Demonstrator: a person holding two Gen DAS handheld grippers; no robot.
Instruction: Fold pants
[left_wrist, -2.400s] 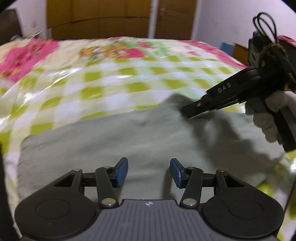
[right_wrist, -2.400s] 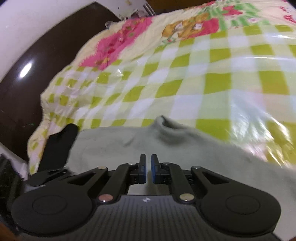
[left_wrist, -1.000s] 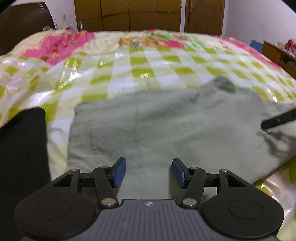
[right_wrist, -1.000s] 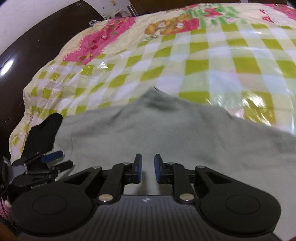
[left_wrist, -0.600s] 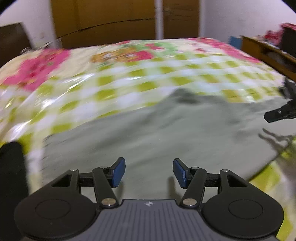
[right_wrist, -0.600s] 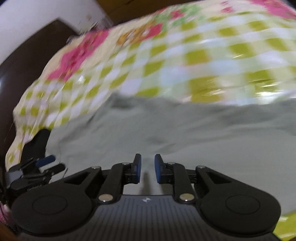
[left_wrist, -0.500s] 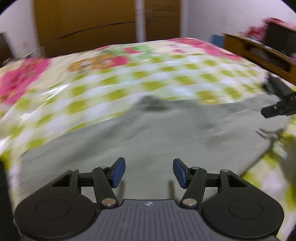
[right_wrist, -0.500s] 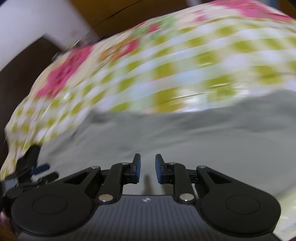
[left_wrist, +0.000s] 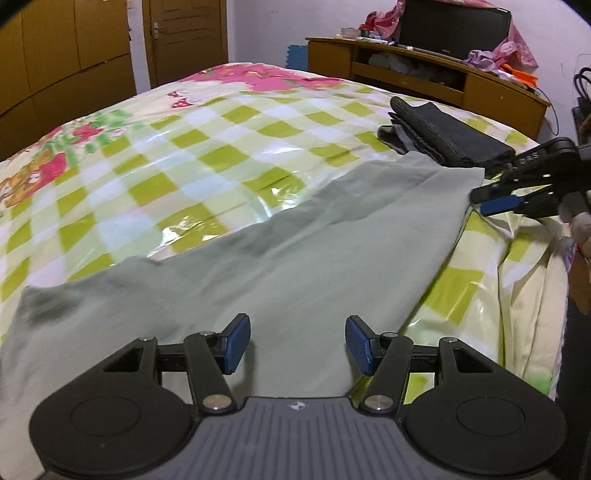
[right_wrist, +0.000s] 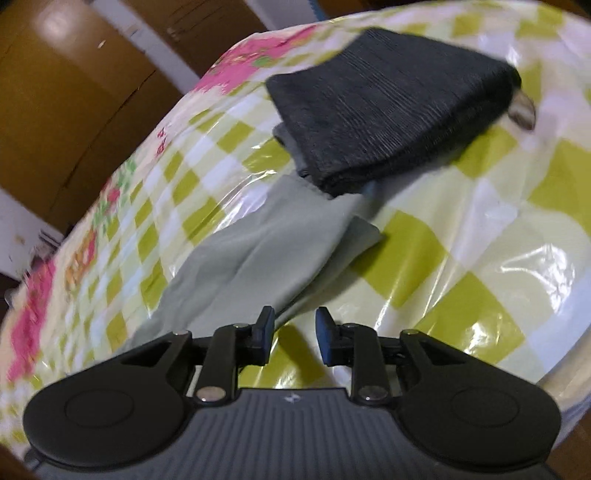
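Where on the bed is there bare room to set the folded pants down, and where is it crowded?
Free: the checked bedspread beyond the pale green pants, up to the pink floral border, and the strip between the pants' near edge and the bed's side. Crowded: the far end by the dark folded clothes, which touch the pants' end, with the right gripper beside them.
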